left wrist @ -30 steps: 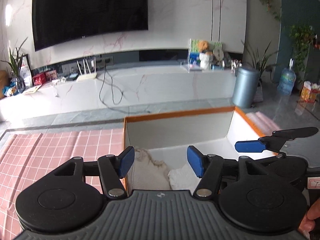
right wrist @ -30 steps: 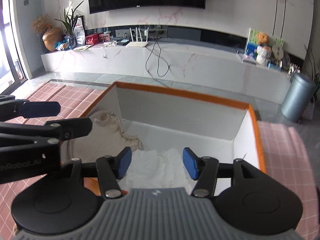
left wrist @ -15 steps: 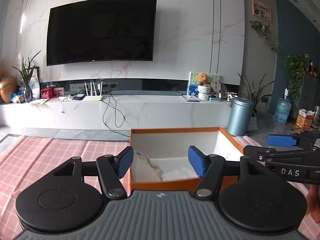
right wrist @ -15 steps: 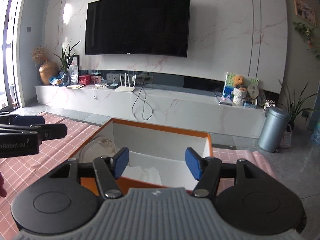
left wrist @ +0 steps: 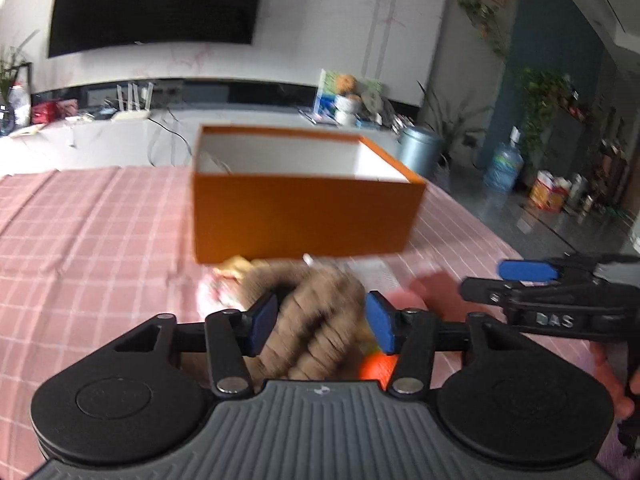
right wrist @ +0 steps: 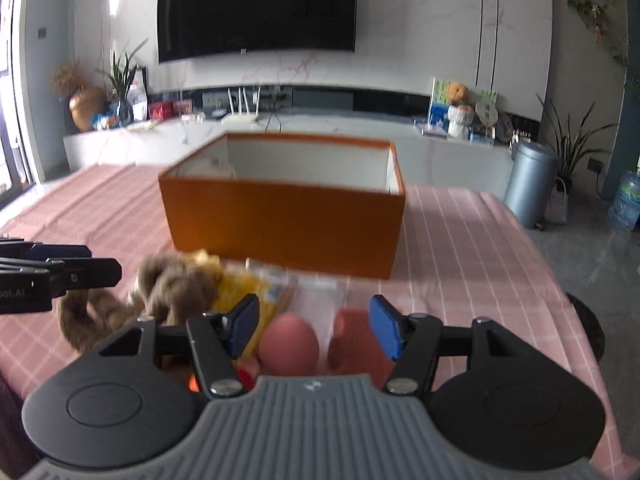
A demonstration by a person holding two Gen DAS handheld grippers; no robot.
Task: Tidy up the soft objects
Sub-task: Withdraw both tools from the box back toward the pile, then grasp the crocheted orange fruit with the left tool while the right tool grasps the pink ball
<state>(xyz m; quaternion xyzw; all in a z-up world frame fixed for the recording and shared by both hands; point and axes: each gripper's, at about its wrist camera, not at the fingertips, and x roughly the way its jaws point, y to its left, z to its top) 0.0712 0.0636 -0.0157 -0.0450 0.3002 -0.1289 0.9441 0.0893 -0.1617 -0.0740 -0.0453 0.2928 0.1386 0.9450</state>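
With the brown braided plush rope (left wrist: 308,320) lying before the orange cardboard box (left wrist: 304,216) on the pink checked cloth (left wrist: 88,240), the left gripper (left wrist: 320,320), its closing jaws unclamped, should grasp mid-braid, while the right gripper (right wrist: 312,326), also narrowing, empty, waits.

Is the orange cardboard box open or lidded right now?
Open. The orange cardboard box has no lid on it; both wrist views look over its rim at white inner walls. What it holds cannot be told from here.

Marble wall (right wrist: 420,40), black TV (right wrist: 256,8) (wall-mounted), grey floor (right wrist: 600,256).
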